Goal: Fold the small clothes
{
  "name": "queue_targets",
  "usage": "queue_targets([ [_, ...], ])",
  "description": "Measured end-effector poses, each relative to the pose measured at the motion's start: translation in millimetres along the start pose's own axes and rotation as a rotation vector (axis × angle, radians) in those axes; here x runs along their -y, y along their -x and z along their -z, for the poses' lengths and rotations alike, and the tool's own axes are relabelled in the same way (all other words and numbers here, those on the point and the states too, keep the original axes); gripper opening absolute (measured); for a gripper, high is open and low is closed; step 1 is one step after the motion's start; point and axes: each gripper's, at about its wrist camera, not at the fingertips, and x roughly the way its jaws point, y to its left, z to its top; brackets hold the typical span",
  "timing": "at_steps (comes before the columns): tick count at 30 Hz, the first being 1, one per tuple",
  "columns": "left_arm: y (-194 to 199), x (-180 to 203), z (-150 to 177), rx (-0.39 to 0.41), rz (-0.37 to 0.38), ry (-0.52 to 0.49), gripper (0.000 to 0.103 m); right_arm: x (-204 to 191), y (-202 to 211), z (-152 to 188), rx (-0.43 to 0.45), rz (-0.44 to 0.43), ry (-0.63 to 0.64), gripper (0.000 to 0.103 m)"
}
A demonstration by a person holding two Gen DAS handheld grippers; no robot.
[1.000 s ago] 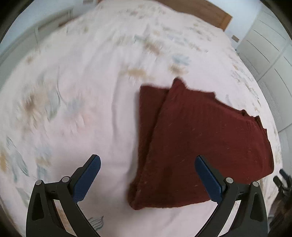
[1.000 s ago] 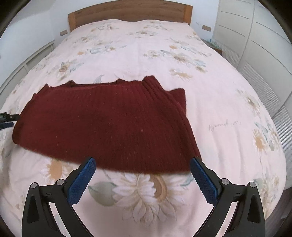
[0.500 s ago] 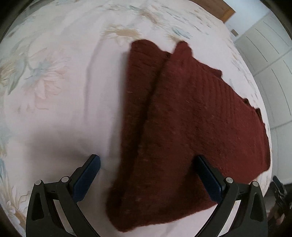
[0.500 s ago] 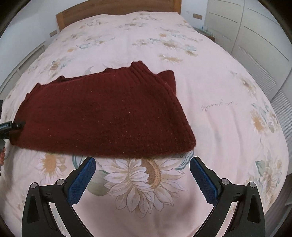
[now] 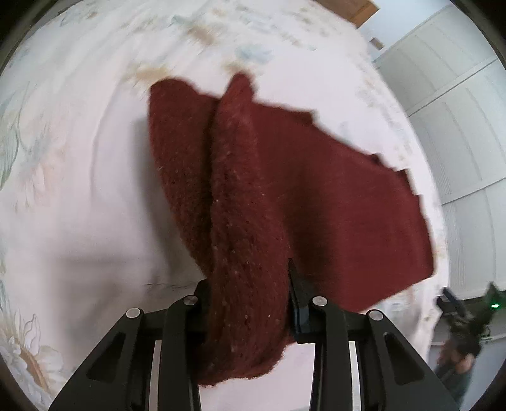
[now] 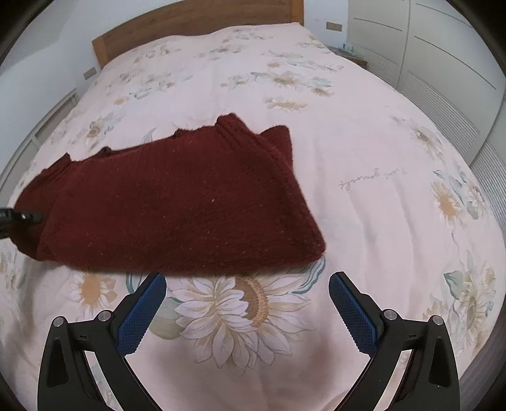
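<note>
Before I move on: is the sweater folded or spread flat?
Folded: the sweater lies doubled on the bed, layers showing, one end pinched by the left gripper.

You are working in a home bedroom. A wide bed (image 6: 363,164) fills nearly everything ahead of you, covered by a pale pink duvet (image 6: 379,221) printed with sunflowers and other blooms, plus a line of cursive script. At the far end stands a wooden headboard (image 6: 189,22) against a plain light wall (image 6: 47,38), which carries a small switch plate (image 6: 89,73). Along your right side runs a row of white wardrobe doors (image 6: 442,63), some panels louvred. A low bedside stand (image 6: 351,52) sits between the wardrobe and the bed.
</note>
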Motion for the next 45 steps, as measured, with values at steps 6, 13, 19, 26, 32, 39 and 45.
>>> queue_targets([
  [6, 32.5, 75.9, -17.6, 0.037, 0.064, -0.086, 0.026, 23.9, 13.8, -5.6, 0.045, -0.020, -0.047, 0.103],
  [13, 18.0, 191.6, -41.9, 0.034, 0.100, -0.224, 0.023, 60.0, 33.8, -13.4, 0.093, -0.013, -0.098, 0.103],
  [19, -41.3, 278.1, -43.4, -0.028, 0.114, -0.298, 0.023, 93.7, 45.3, -9.3, 0.103, 0.012, -0.147, 0.103],
  [26, -130.6, 324.2, -8.8, -0.116, -0.053, -0.365, 0.023, 117.8, 36.3, 11.6, 0.047, 0.030, -0.200, 0.103],
  [32, -155.4, 329.3, 13.3, -0.128, -0.161, -0.401, 0.034, 126.8, 26.9, 22.8, 0.010, 0.041, -0.225, 0.103],
  [39, -157.2, 328.0, 13.6, -0.146, -0.205, -0.376, 0.064, 127.8, 29.9, 25.6, 0.006, 0.037, -0.229, 0.103],
  [45, -131.7, 335.1, 6.2, -0.124, -0.148, -0.352, 0.099, 123.7, 36.3, 20.5, 0.012, 0.029, -0.217, 0.103],
])
